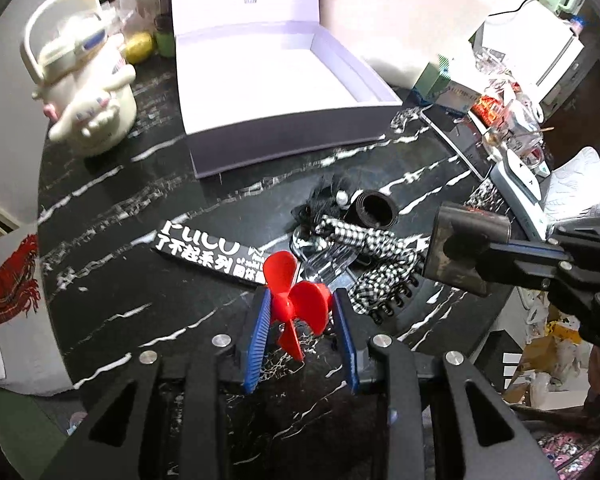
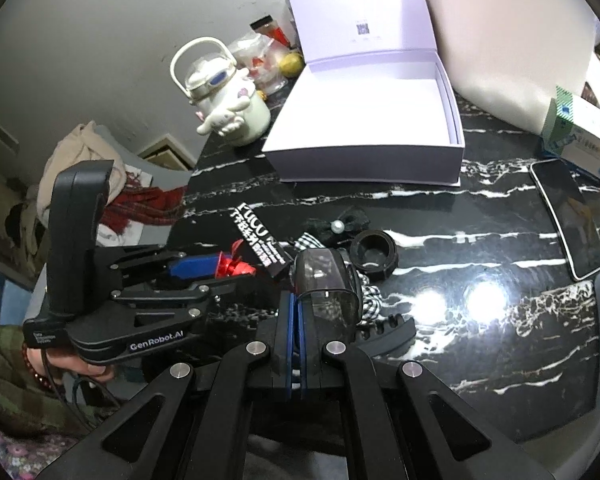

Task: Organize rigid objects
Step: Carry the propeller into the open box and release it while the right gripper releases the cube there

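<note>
My left gripper (image 1: pixel 300 304) is shut on a red plastic propeller (image 1: pixel 296 296), held just above the black marble table (image 1: pixel 120 280); it also shows in the right wrist view (image 2: pixel 236 266). My right gripper (image 2: pixel 298 300) is shut on the edge of a dark translucent smoky container (image 2: pixel 326 284), seen from the left wrist view (image 1: pixel 466 248) at the right. An open white box (image 1: pixel 276 80) stands empty at the back, also in the right wrist view (image 2: pixel 372 120). A black ring (image 1: pixel 374 210), a black printed box (image 1: pixel 208 250) and a checkered bow (image 1: pixel 376 256) lie between.
A white character kettle (image 1: pixel 88 84) stands back left. A phone (image 2: pixel 568 216), a tissue box (image 2: pixel 580 136) and cluttered wrappers (image 1: pixel 508 120) sit at the right. A black comb-like clip (image 2: pixel 388 326) lies near my right gripper. A red plaid cloth (image 1: pixel 4 284) hangs off the left edge.
</note>
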Motion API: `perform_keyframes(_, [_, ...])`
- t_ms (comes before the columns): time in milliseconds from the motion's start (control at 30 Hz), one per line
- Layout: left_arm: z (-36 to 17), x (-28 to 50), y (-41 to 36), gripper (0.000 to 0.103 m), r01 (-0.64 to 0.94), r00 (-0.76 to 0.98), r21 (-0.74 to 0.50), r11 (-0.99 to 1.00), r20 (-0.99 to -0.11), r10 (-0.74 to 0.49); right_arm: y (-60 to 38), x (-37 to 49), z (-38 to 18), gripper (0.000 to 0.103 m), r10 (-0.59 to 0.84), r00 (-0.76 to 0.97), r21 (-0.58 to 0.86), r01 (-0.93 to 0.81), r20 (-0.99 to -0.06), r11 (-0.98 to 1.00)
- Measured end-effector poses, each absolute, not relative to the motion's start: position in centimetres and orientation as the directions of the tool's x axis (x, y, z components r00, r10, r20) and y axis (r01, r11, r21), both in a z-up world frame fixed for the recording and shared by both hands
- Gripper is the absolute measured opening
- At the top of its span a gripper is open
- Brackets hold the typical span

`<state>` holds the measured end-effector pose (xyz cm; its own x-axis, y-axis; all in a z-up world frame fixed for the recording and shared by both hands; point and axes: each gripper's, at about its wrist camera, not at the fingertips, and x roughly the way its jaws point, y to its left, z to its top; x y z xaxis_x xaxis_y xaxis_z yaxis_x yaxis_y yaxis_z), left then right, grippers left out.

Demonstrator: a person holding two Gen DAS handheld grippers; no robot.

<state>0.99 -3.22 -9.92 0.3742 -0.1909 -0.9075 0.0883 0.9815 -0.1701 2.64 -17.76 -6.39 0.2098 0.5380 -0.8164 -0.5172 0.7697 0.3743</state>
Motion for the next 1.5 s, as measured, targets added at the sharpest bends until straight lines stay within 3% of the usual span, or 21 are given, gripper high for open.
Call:
perform_keyframes(733, [-1.5, 6.7, -3.8, 0.031, 0.063, 0.509, -0.137, 0.989, -0.848, -0.15, -18.1, 8.3, -1.1, 0.002, 0.58, 0.247, 0.356, -0.587, -0.777, 0.727])
perform_keyframes(1500, [-5.0, 19.7, -0.8, 0.031, -0.058, 0.441, -0.117, 0.991, -0.894, -0.08, -15.0, 22.5, -4.4, 0.002, 0.587, 0.162, 0.361, -0.651, -0.793, 0.667])
